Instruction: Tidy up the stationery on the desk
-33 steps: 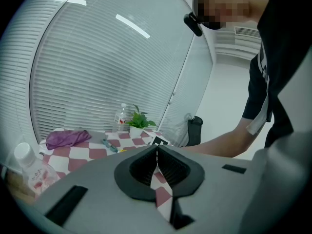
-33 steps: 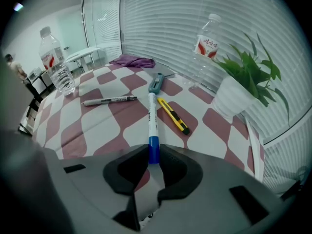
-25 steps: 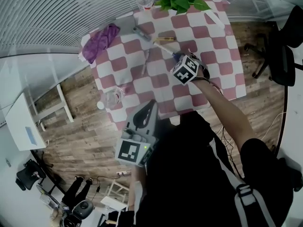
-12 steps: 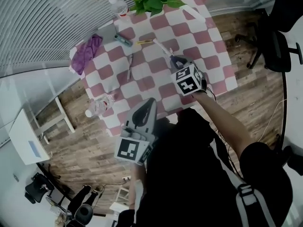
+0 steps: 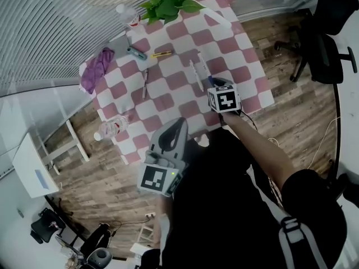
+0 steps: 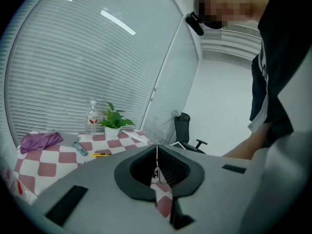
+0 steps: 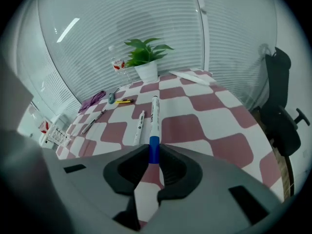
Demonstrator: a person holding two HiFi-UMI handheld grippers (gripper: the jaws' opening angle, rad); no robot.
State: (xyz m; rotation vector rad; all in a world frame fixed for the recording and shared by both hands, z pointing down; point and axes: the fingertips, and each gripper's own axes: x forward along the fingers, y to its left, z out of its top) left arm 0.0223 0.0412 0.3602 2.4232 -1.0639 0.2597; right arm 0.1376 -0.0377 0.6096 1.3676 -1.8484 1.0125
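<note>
My right gripper (image 5: 215,84) hangs over the near right part of the checkered table (image 5: 247,55), shut on the blue end of a white marker (image 7: 155,112). That marker (image 5: 205,72) points away from me across the cloth. A second white pen (image 7: 139,126) lies on the cloth just left of it, apart from the jaws (image 5: 193,74). My left gripper (image 5: 174,129) is held off the table's near edge, in front of my body. In the left gripper view its jaws meet with nothing between them (image 6: 157,167).
Farther back lie a grey pen (image 5: 145,83), a yellow cutter (image 5: 161,54), a teal tool (image 5: 136,53) and a purple cloth (image 5: 96,69). A potted plant (image 5: 165,4) and an upright bottle (image 5: 126,15) stand at the far edge. Another bottle (image 5: 112,129) lies near the left corner. An office chair (image 5: 328,43) stands to the right.
My right gripper has come back toward the table's near edge with the marker and rolled at the wrist. The left gripper keeps its place in front of me.
</note>
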